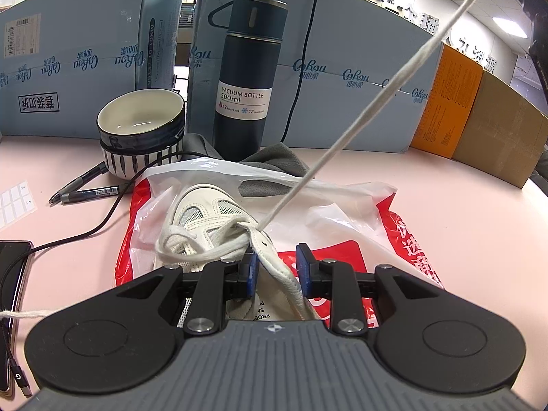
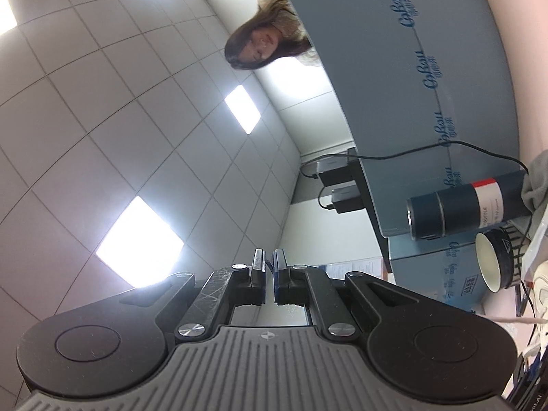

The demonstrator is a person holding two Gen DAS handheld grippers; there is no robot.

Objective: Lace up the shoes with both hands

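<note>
Left hand-held gripper (image 1: 276,270) nearest the lens, blue pads closed partway around the eyelet flap of the white sneaker (image 1: 212,226), pinning it; contact on the far pad not fully clear. Sneaker lying on a red-and-white plastic bag (image 1: 342,212) on the pink worktop (image 1: 445,226). Lower eyelets already crossed with white shoelace (image 1: 359,109); slack loops bunched over the tongue, not snugged. One lace end running taut from an eyelet near the flap, up and away to the upper right toward the right hand-held gripper (image 2: 269,267). In the right wrist view, jaws pressed together and pointed at the ceiling; lace itself not visible between the pads there, though the taut line suggests a pinch on its tip. Judged mid-task: one pass pulled through, upper eyelets and tightening still to do. Beyond the shoe: grey cloth (image 1: 274,161), striped bowls (image 1: 140,130), two pens (image 1: 85,188), vacuum bottle (image 1: 248,68), blue cartons (image 1: 359,78) at the back.
</note>
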